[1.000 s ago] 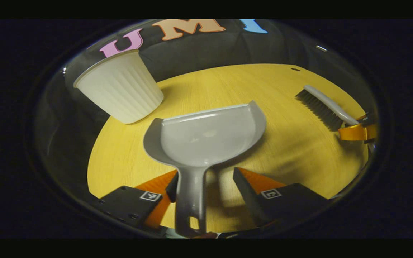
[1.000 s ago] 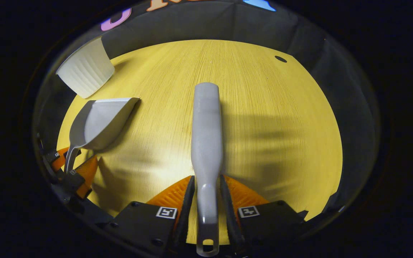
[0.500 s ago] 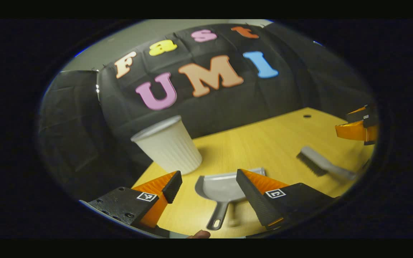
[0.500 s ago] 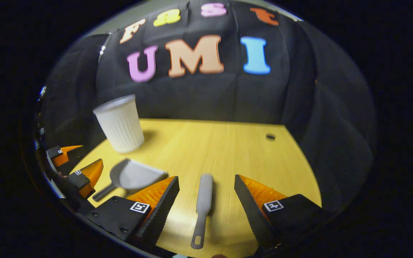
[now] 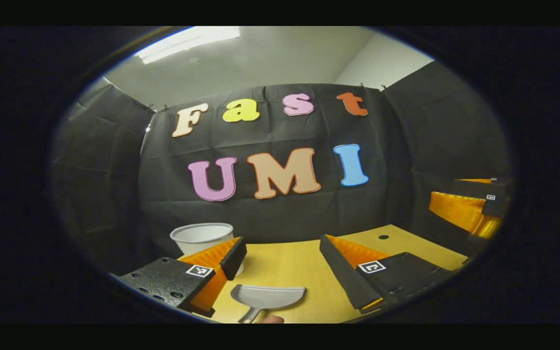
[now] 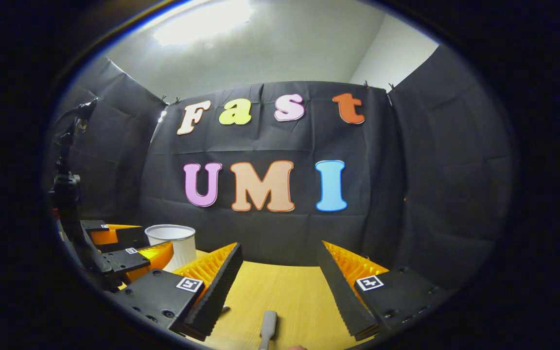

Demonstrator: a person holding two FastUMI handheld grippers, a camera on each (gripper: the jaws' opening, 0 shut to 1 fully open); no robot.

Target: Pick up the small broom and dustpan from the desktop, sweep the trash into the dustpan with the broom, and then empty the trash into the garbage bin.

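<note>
In the left gripper view, the left gripper (image 5: 280,253) is raised and level, its jaws spread wide with nothing between them, looking at the booth wall. The dustpan (image 5: 269,297) lies flat on the desktop (image 5: 304,272) below and slightly left of the gap between the fingers, its mouth edge toward the wall and its handle running back toward the camera, so the claw would have to tip down to come near it. The white garbage bin (image 5: 201,235) stands upright behind the left finger, near the dustpan. At the right edge the right gripper (image 5: 469,206) hangs above the desk, well apart. In the right gripper view, that gripper (image 6: 280,282) is likewise wide open and empty; the broom (image 6: 267,331) lies on the yellow desktop (image 6: 289,291) straight below the gap, its long axis pointing away from the camera, only one end visible. The bin (image 6: 175,243) stands far left beside the left gripper (image 6: 124,248). No trash is visible on the desk, and nothing stands between either claw and its tool.
</note>
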